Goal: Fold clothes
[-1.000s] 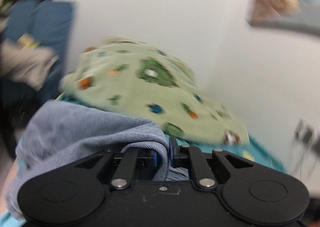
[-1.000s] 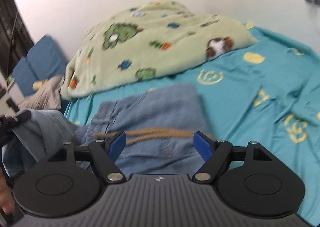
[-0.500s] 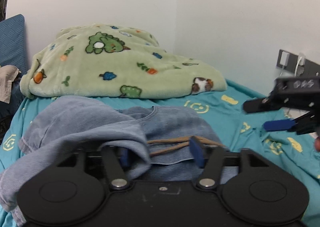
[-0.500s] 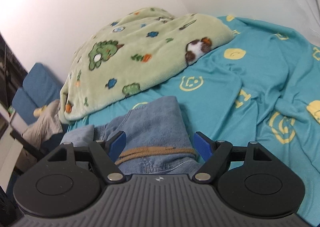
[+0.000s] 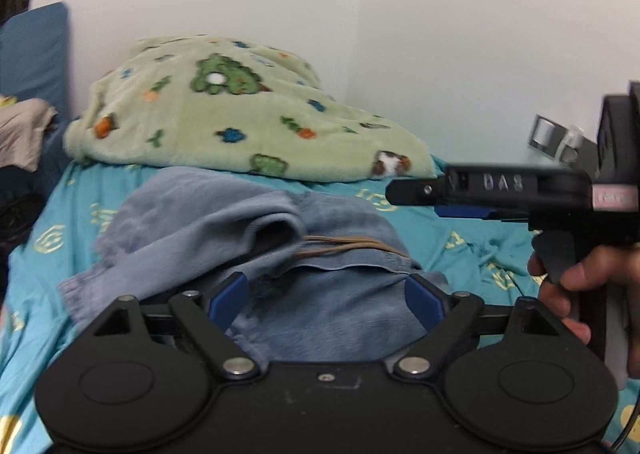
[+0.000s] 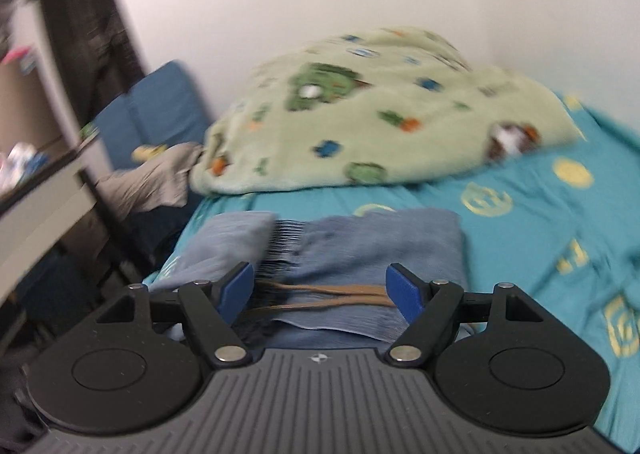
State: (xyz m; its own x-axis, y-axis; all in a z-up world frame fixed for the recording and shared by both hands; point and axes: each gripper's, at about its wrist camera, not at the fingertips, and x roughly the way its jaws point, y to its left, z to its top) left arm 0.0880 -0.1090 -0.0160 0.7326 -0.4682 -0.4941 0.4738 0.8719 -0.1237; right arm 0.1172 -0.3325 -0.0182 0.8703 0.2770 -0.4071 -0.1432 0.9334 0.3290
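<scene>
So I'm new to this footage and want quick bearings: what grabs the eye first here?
The pale green cartoon-print blanket heaped at the back of the bed against the white wall. In front of it, rumpled blue jeans with a tan drawstring lie on the teal sheet, both grippers open over them: the left gripper and the right gripper.

blue jeans (image 5: 320, 250) | roughly folded, rumpled — tan drawstring showing | lying on teal bedsheet (image 5: 60, 214)
</scene>
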